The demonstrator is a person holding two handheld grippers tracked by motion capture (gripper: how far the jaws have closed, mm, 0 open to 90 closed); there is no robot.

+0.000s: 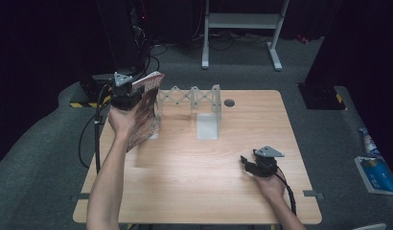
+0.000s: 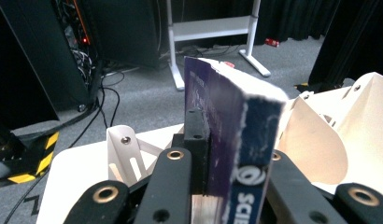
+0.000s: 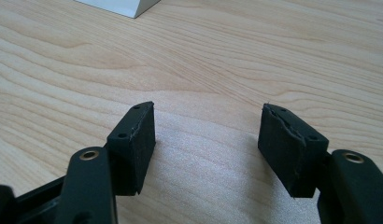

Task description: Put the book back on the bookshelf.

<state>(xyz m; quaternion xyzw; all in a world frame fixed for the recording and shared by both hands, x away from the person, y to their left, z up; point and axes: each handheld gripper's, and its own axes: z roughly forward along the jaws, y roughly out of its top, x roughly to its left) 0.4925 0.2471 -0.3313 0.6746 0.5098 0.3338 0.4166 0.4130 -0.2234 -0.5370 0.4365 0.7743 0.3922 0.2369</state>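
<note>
1 book (image 1: 145, 108) hangs clamped in the left gripper (image 2: 217, 154), raised over the table's (image 1: 194, 163) far-left part beside the white rack (image 1: 192, 100). Gripped near 1 edge, it may swing, slip, or clip the rack. The right gripper (image 3: 206, 140) rests agape, empty.

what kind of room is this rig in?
Probably a lab or test bay: black curtains, grey carpet, an equipment rack with trailing cables, hazard tape, and a lone wooden table holding a white expandable stand.
</note>
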